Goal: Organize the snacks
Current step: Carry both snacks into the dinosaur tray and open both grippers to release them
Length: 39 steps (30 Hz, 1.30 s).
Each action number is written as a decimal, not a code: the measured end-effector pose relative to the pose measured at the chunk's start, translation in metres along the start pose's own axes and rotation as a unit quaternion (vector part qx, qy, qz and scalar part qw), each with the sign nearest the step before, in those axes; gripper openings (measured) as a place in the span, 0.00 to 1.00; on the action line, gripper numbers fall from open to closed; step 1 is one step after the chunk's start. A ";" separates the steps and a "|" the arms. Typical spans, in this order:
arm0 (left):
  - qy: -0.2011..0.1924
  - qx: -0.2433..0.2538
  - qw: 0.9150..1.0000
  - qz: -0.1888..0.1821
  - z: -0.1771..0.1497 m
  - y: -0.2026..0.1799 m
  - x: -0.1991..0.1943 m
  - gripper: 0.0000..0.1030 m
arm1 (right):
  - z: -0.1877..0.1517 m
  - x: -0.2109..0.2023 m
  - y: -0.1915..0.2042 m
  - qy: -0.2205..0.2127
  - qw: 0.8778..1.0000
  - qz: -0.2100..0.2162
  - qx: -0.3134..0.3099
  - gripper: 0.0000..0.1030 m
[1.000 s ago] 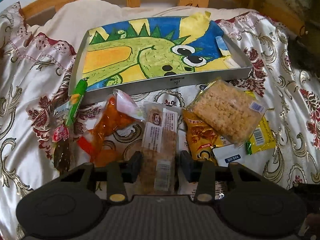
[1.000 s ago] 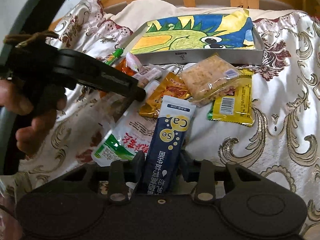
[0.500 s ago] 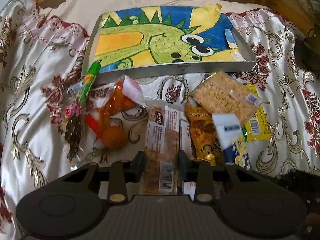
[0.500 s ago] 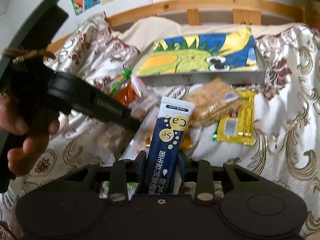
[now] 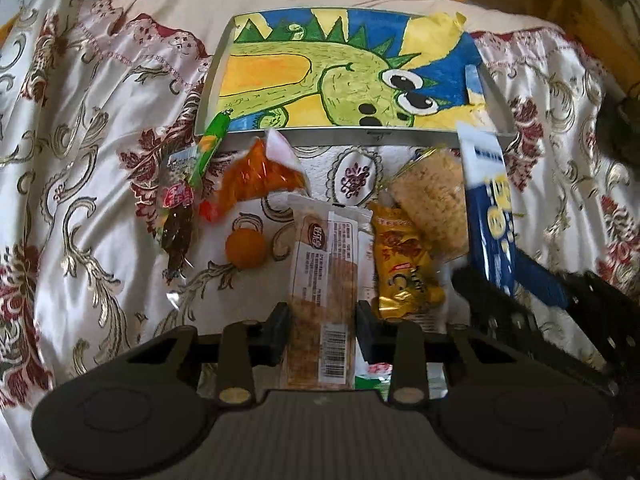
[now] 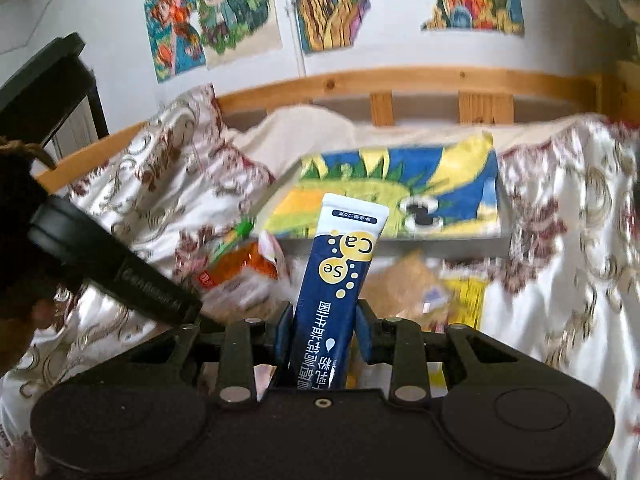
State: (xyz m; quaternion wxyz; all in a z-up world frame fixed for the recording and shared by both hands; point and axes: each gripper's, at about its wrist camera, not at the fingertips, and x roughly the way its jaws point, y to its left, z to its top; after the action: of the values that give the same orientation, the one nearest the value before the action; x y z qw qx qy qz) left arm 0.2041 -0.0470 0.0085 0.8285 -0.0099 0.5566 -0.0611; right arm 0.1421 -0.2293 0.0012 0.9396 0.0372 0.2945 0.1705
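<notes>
My left gripper (image 5: 322, 332) is shut on a clear-wrapped cracker packet (image 5: 322, 280), held above the bed. My right gripper (image 6: 323, 334) is shut on a blue and white sachet (image 6: 336, 292) marked Ca and Se, lifted upright; it also shows in the left wrist view (image 5: 490, 216) at the right. A shallow grey tray (image 5: 360, 134) lined with a green dinosaur drawing lies beyond the snacks; it also shows in the right wrist view (image 6: 400, 240). On the cover lie an orange bag (image 5: 256, 180), an orange ball (image 5: 245, 248), a green stick (image 5: 210, 148), a yellow packet (image 5: 404, 264) and a rice-crisp packet (image 5: 432, 196).
The bed has a satin floral cover (image 5: 80, 160) and a wooden headboard rail (image 6: 400, 80). A pillow (image 5: 240, 4) lies behind the tray. The left gripper's arm (image 6: 112, 264) crosses the right wrist view. Drawings (image 6: 216, 12) hang on the wall.
My right gripper has lifted the blue sachet off the pile and tilted up toward the tray. My left gripper has risen with the cracker packet in it.
</notes>
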 end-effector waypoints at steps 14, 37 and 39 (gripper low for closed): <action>-0.114 -0.035 0.992 -0.044 0.072 -0.030 -0.013 0.37 | 0.070 0.033 -0.078 -0.111 0.993 0.025 0.038 0.34; -0.219 -0.110 0.969 -0.038 0.176 -0.040 0.107 0.37 | 0.100 0.163 -0.150 -0.069 0.993 -0.076 0.055 0.34; -0.209 -0.109 0.971 -0.035 0.175 -0.040 0.115 0.37 | 0.098 0.170 -0.149 -0.052 0.994 -0.077 0.052 0.34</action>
State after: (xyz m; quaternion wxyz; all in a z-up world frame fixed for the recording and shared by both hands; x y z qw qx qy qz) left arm 0.4047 -0.1086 -0.0272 0.9179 -0.1318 0.3735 -0.0253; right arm 0.3730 -0.3083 -0.0358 0.9607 0.0719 0.2557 0.0803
